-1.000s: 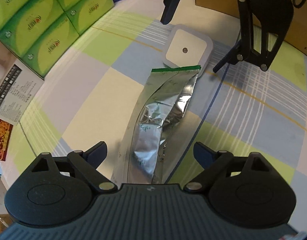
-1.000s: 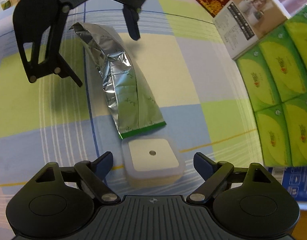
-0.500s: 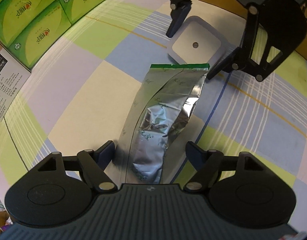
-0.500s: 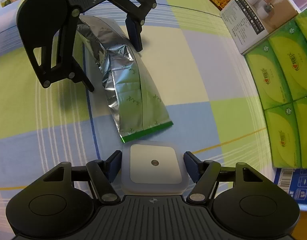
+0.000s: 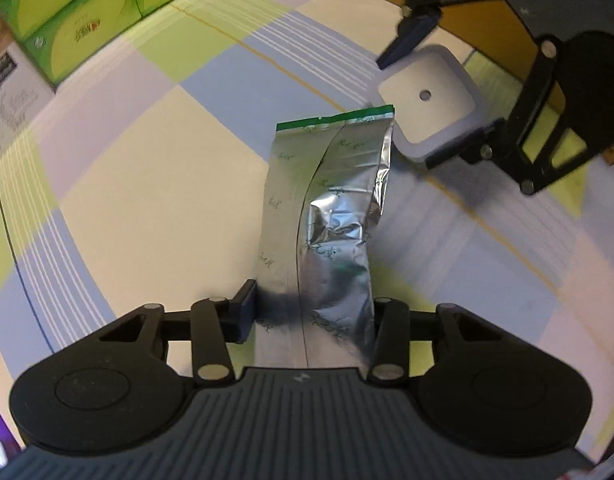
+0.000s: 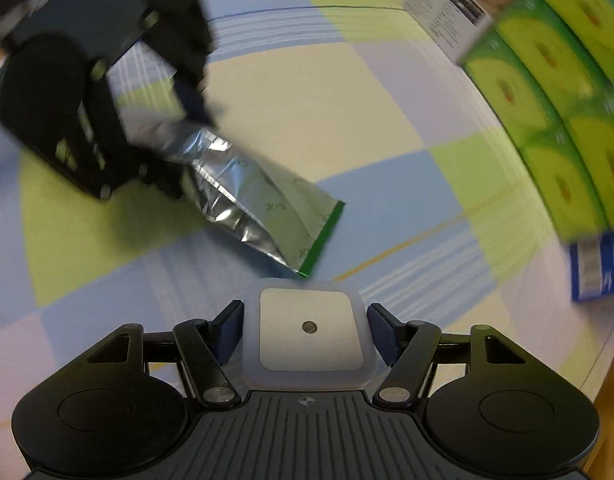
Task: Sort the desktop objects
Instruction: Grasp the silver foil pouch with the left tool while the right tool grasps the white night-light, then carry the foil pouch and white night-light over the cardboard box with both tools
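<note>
Foil pouch [image 5: 319, 216] is pinched at its near end by the left tool [image 5: 313, 312], whose two fingers are pressed against the pouch's sides. The pouch is silver with a green strip along its far edge, and it is seen stretching forward from the tool over the checked cloth [image 5: 155, 168] that covers the counter. Whether the far end rests on the cloth or is held just above it cannot be told.

A white square box [image 6: 310, 334] with rounded corners and a small dark dot at its centre is gripped by the right tool [image 6: 305, 332]; the blue finger pads are closed against its left and right sides. In the left wrist view the same box [image 5: 427, 114] is seen just beyond the pouch's green edge, held between the right tool's fingers [image 5: 411, 38]. In the right wrist view the pouch [image 6: 259, 204] is seen with its green corner just beside the box's far edge; contact cannot be judged. The left tool is blurred in that view.

Green cartons [image 5: 71, 12] are stacked along the far edge of the counter, and they appear again at the right of the right wrist view [image 6: 555, 92]. A blue carton [image 6: 595, 264] is seen beside them. A brown cardboard box [image 5: 463, 20] is partly visible behind the right tool.
</note>
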`<action>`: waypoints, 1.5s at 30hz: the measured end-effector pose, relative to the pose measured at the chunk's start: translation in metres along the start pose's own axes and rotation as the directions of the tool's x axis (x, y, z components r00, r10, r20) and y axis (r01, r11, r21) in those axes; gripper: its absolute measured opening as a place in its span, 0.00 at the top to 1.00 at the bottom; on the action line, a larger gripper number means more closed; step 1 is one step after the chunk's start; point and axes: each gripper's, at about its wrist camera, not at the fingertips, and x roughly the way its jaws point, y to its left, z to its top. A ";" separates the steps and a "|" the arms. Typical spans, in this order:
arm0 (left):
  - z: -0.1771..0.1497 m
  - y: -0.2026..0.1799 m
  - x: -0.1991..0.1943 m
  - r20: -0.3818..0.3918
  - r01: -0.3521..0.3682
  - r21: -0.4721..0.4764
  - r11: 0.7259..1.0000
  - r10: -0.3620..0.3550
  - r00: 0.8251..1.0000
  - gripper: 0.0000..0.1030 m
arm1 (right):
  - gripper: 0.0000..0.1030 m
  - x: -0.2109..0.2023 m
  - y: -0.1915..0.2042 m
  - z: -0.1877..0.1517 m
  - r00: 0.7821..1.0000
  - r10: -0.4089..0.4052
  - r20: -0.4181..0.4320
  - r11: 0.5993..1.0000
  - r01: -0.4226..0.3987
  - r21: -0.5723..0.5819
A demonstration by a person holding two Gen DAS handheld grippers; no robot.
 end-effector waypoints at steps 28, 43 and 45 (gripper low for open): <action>-0.107 -0.181 -0.053 0.078 0.075 -0.461 0.884 -0.044 0.996 0.71 | 0.38 -0.124 0.133 -0.172 0.985 -0.095 0.146 0.745 -0.027 0.667; -0.116 -0.238 -0.090 0.223 0.149 -0.633 0.760 -0.006 0.975 0.71 | 0.38 -0.167 0.156 -0.211 0.957 -0.213 0.198 0.697 0.007 0.717; -0.114 -0.244 -0.097 0.235 0.154 -0.639 0.754 0.000 0.972 0.71 | 0.38 -0.173 0.157 -0.218 0.952 -0.231 0.201 0.690 0.015 0.724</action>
